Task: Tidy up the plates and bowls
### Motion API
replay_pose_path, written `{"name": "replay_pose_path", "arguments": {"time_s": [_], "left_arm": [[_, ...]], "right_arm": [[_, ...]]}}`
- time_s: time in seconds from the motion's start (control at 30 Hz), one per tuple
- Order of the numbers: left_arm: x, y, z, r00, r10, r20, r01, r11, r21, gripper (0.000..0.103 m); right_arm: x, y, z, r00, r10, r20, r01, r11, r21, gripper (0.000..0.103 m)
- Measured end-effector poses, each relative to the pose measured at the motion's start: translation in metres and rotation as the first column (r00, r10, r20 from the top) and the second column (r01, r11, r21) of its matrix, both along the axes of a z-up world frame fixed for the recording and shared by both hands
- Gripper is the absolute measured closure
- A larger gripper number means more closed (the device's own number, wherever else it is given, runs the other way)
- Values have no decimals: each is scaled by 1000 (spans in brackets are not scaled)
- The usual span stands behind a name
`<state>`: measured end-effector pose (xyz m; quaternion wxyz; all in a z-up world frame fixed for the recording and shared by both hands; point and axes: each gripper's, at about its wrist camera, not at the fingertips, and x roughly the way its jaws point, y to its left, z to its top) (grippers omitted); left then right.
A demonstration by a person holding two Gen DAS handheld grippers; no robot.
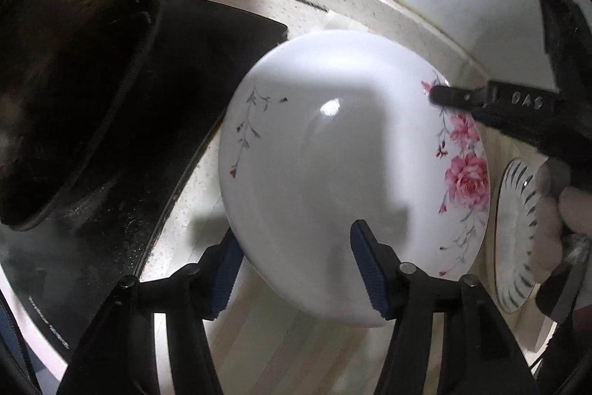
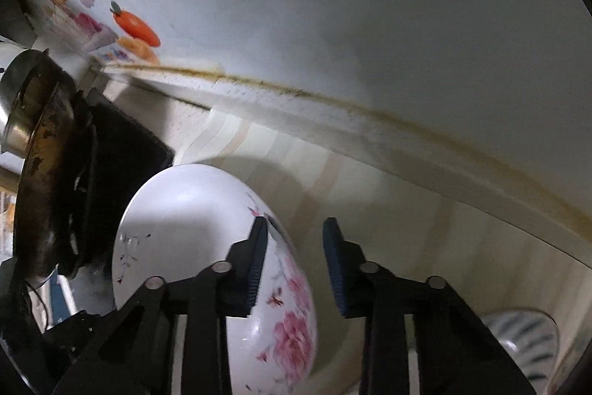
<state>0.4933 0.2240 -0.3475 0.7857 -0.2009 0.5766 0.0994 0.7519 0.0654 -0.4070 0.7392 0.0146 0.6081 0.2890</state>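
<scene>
A white plate with pink roses is held tilted above the counter. My left gripper has one finger behind the plate and one in front, straddling its lower rim; the pads stand apart and I cannot tell if they press on it. My right gripper is open, its left finger over the plate's rose rim, the right finger beyond the edge. In the left wrist view the right gripper's finger lies on the plate's upper right rim. A striped glass dish sits at the right, also in the right wrist view.
A dark, scorched wok sits on a black stove at the left, close to the plate. A pale striped mat covers the counter up to the white wall. A gloved hand holds the right gripper.
</scene>
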Motion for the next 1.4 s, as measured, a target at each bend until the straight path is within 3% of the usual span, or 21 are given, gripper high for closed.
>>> {"name": "replay_pose_path", "arguments": {"time_s": [0.4, 0.77, 1.13, 1.4], "left_arm": [[-23, 3, 2, 999, 6, 46, -4, 999, -40, 54], [-50, -23, 50, 993, -40, 108, 46, 997, -55, 54], [-92, -78, 100, 971, -200, 134, 206, 978, -33, 54], [-128, -127, 94, 933, -353, 75, 357, 933, -41, 54]], "right_arm": [[-23, -9, -1, 995, 101, -11, -101, 995, 3, 84], [-67, -55, 36, 998, 67, 12, -68, 997, 28, 84], [-153, -145, 88, 998, -54, 24, 52, 994, 93, 84], [-234, -213, 102, 989, -146, 21, 143, 985, 92, 84]]}}
